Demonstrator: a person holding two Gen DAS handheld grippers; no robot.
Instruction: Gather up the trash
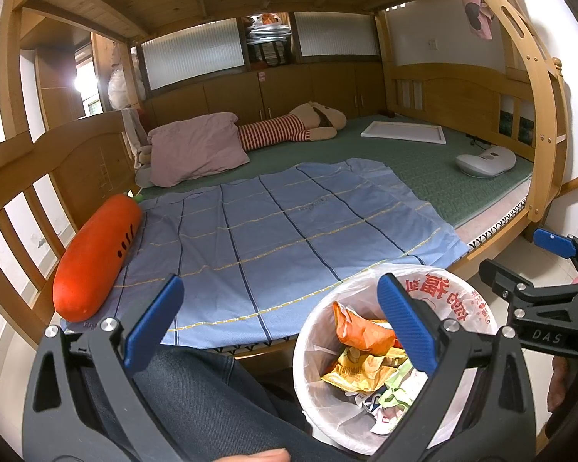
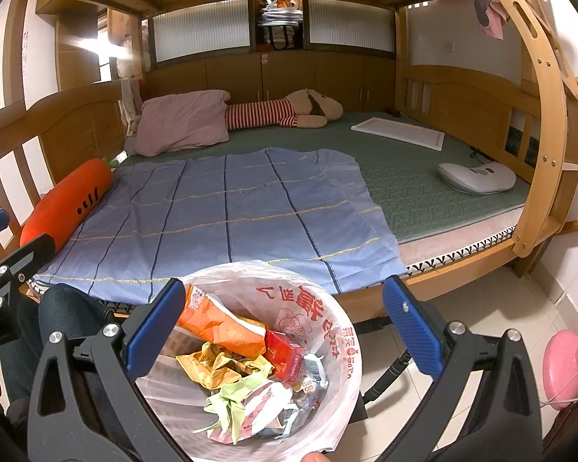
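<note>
A white trash bin lined with a plastic bag (image 1: 458,300) (image 2: 327,319) stands on the floor by the bed's near edge. It holds several wrappers: an orange snack bag (image 1: 362,333) (image 2: 219,323), a yellow wrapper (image 2: 208,369), a red box (image 2: 285,354) and crumpled paper. My left gripper (image 1: 281,323) is open and empty, above the bin's left side and the person's leg. My right gripper (image 2: 285,327) is open and empty, directly above the bin. The right gripper also shows in the left wrist view (image 1: 551,269).
A blue checked sheet (image 1: 273,238) (image 2: 219,215) lies on the green mattress. An orange carrot plush (image 1: 96,254), a pink pillow (image 1: 196,146), a striped plush toy (image 1: 289,127), a white frame (image 1: 404,131) and a white device (image 1: 485,159) lie on the bed. A pink object (image 2: 562,369) stands on the floor.
</note>
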